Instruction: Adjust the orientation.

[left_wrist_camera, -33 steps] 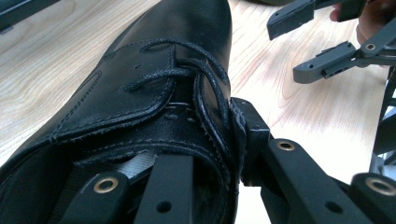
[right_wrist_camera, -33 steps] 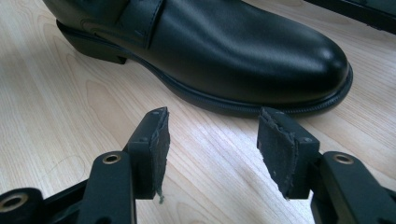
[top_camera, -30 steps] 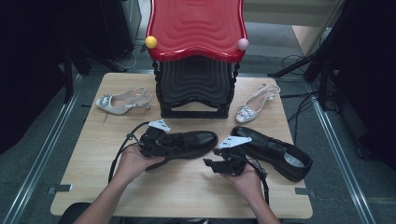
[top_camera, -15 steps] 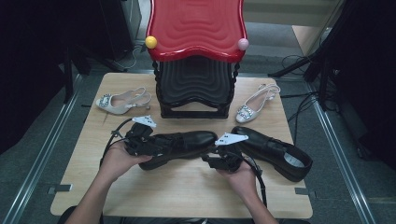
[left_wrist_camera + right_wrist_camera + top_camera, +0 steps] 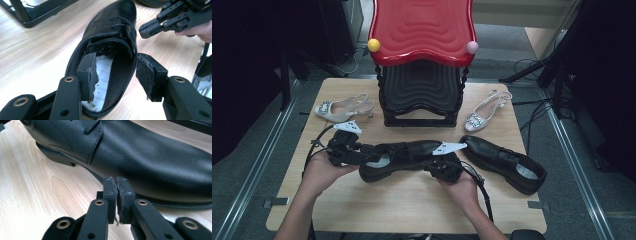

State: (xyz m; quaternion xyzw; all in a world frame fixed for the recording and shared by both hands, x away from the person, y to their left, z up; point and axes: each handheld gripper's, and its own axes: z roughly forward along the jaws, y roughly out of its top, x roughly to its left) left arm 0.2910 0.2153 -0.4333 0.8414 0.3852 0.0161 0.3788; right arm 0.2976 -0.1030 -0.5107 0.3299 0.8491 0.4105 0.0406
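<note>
Nearest the person, both hands came in from the table's front edge, each holding a gripper at the black lace-up shoe (image 5: 399,157) that lay on its sole across the middle of the wooden table (image 5: 377,200), toe pointing to the person's right. The left gripper (image 5: 349,150) met the shoe at its heel end. In the left gripper view its jaws stood apart, one worn pad inside the shoe's opening over the pale insole and the other outside the shoe's side wall, so the wall sat between them without yet being pinched. The right gripper (image 5: 443,167) sat low at the shoe's toe end; in the right gripper view its jaws were pressed together with nothing between them, their tips just at the shoe's sole edge, whether touching could not be told.

Just beyond the right gripper, the second black shoe (image 5: 504,162) lay angled on the table's right side, its heel end close to the first shoe's toe. Farther back, a black stepped rack (image 5: 421,92) stood at the table's far middle, topped by a red wavy tray (image 5: 422,27) with a yellow ball (image 5: 373,45) and a pink ball (image 5: 472,47) at its front corners. A beige slingback heel (image 5: 343,107) lay to the rack's left and a silver slingback heel (image 5: 486,111) to its right, both well apart from the grippers.
</note>
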